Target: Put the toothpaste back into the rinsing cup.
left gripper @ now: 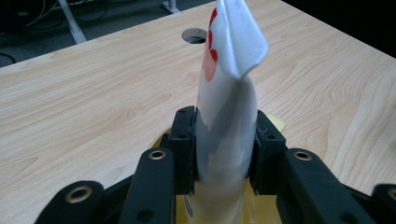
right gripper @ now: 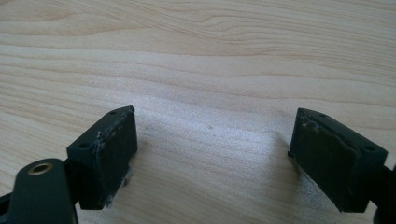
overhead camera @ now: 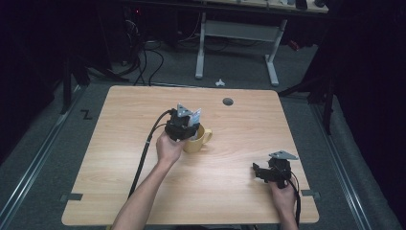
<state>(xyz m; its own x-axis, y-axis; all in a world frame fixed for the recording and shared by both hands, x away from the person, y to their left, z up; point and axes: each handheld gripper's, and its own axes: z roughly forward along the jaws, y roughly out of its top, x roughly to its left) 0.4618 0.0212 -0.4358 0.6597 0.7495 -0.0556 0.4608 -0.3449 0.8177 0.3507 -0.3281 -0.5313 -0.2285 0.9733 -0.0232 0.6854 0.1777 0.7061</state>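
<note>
A white tube with red print (left gripper: 229, 88) stands upright between the jaws of my left gripper (left gripper: 224, 135), which is shut on it. The tube's lower end goes down into a yellow mug (left gripper: 276, 122) right under the jaws. In the high view the left gripper (overhead camera: 184, 125) hovers over the yellow mug (overhead camera: 201, 140) near the table's middle, and the white tube (overhead camera: 195, 116) sticks up from it. My right gripper (overhead camera: 261, 173) rests low at the front right; its jaws (right gripper: 212, 144) stand wide open over bare wood.
The wooden table (overhead camera: 119, 143) has a round cable hole (overhead camera: 228, 101) at the back, also seen beyond the tube (left gripper: 195, 35). Behind the table stands a white desk frame (overhead camera: 237, 43), with cables on the floor at the left (overhead camera: 143, 57).
</note>
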